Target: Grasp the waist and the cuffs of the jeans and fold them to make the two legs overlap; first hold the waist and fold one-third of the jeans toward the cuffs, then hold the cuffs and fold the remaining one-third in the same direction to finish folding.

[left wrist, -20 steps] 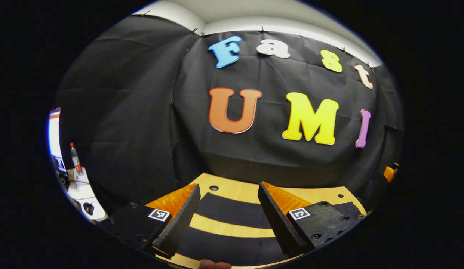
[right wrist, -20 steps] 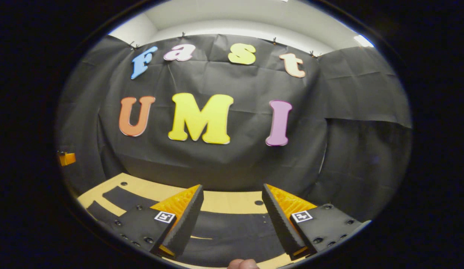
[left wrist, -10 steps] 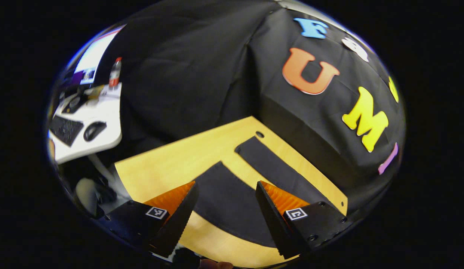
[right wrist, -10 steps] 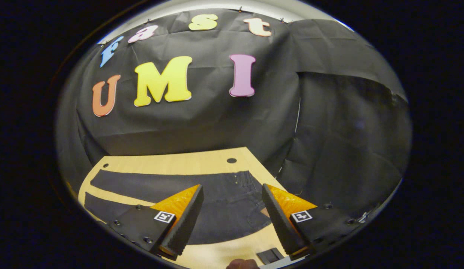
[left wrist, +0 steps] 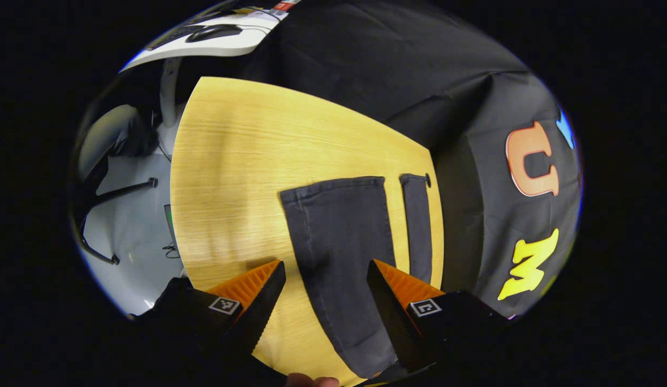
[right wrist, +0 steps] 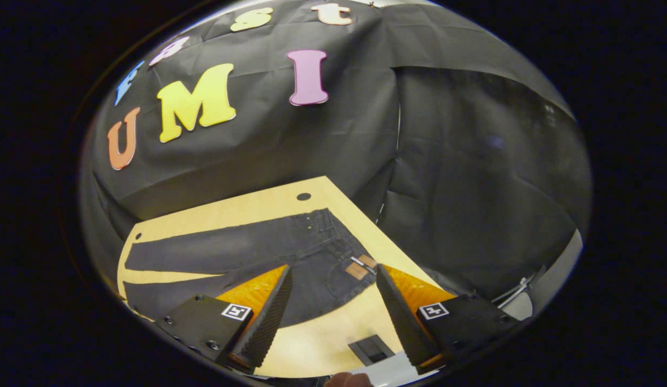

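Dark jeans lie flat on a light wooden table with the two legs spread apart. In the left gripper view the near leg (left wrist: 344,242) runs up between the fingers to its cuff, and the far leg (left wrist: 417,226) lies to its right. My left gripper (left wrist: 325,290) hovers open above that near leg, holding nothing. In the right gripper view the waist of the jeans (right wrist: 333,258), with a brown patch, sits just beyond the fingers. My right gripper (right wrist: 333,301) is open above the table, near the waist.
The wooden table (left wrist: 247,161) has bare wood left of the cuffs. A white desk (left wrist: 215,40) with a keyboard and mouse stands beyond its far edge. A small dark rectangular thing (right wrist: 372,349) lies on the table's near edge (right wrist: 322,344) by the right gripper.
Both grippers have tipped down from facing the wall toward the table. The left one swung to the cuffs end, the right one to the waist. Both stayed open.
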The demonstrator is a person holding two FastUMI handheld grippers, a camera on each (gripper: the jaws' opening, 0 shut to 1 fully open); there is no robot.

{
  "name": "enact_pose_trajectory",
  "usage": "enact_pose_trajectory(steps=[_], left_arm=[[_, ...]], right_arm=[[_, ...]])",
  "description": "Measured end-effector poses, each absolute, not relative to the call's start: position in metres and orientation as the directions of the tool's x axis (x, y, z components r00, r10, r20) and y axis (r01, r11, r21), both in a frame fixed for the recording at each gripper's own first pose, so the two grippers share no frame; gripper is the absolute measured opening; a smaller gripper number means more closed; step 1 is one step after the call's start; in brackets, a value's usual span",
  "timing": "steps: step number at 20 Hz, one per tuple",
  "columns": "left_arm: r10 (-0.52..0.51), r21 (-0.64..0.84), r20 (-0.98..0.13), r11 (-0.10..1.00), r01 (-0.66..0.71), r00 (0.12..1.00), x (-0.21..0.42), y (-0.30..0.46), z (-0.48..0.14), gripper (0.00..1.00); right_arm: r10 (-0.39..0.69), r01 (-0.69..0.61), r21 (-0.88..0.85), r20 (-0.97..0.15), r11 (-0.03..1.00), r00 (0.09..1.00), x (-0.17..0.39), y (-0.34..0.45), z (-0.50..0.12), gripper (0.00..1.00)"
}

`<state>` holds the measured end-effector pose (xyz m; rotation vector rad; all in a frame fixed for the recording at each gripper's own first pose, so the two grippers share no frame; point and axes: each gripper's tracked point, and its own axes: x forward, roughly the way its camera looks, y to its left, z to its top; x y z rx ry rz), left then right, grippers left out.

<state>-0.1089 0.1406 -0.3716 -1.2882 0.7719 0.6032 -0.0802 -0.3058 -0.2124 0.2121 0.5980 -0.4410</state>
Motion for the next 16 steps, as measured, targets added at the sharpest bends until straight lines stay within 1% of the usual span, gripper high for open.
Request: enact_pose_trajectory(steps=[1,2,3,8,10,11,12,13,14,16], left_arm=[[-0.028,-0.624,-0.777,0.166,-0.764,0.629,-0.104,0.141,-0.371,0.99],[-0.03,-0.636,-0.768,0.146,-0.758,0.639,-0.096,0.141,-0.371,0.88],[-0.036,-0.646,-0.761,0.129,-0.752,0.648,-0.089,0.14,-0.371,0.96],[-0.044,-0.683,-0.73,0.08,-0.726,0.682,-0.066,0.139,-0.37,0.95],[-0.048,-0.681,-0.732,0.077,-0.728,0.68,-0.063,0.136,-0.372,0.89],[-0.051,-0.679,-0.734,0.068,-0.731,0.677,-0.06,0.136,-0.376,0.83],[-0.052,-0.674,-0.739,0.059,-0.737,0.672,-0.06,0.136,-0.378,0.79],[-0.052,-0.666,-0.746,0.052,-0.744,0.664,-0.06,0.136,-0.381,0.67],[-0.056,-0.661,-0.751,0.048,-0.749,0.658,-0.06,0.136,-0.385,0.73],[-0.052,-0.645,-0.764,0.045,-0.763,0.643,-0.062,0.137,-0.387,0.33]], right_arm=[[-0.345,0.467,0.062,-0.59,0.882,0.73,-0.084,-0.31,-0.214,0.94],[-0.349,0.475,0.061,-0.596,0.878,0.723,-0.089,-0.312,-0.217,0.95],[-0.349,0.484,0.07,-0.605,0.872,0.716,-0.093,-0.316,-0.222,0.97],[-0.31,0.561,0.197,-0.666,0.804,0.678,-0.099,-0.324,-0.25,0.98],[-0.268,0.581,0.267,-0.691,0.768,0.672,-0.096,-0.323,-0.265,0.99],[-0.245,0.593,0.306,-0.701,0.745,0.67,-0.094,-0.323,-0.272,0.99],[-0.217,0.602,0.345,-0.712,0.72,0.668,-0.09,-0.321,-0.28,0.94],[-0.19,0.612,0.374,-0.727,0.696,0.66,-0.09,-0.32,-0.29,0.94],[-0.165,0.627,0.403,-0.74,0.667,0.652,-0.086,-0.322,-0.301,0.98],[-0.112,0.662,0.461,-0.766,0.591,0.633,-0.082,-0.323,-0.32,0.98]])
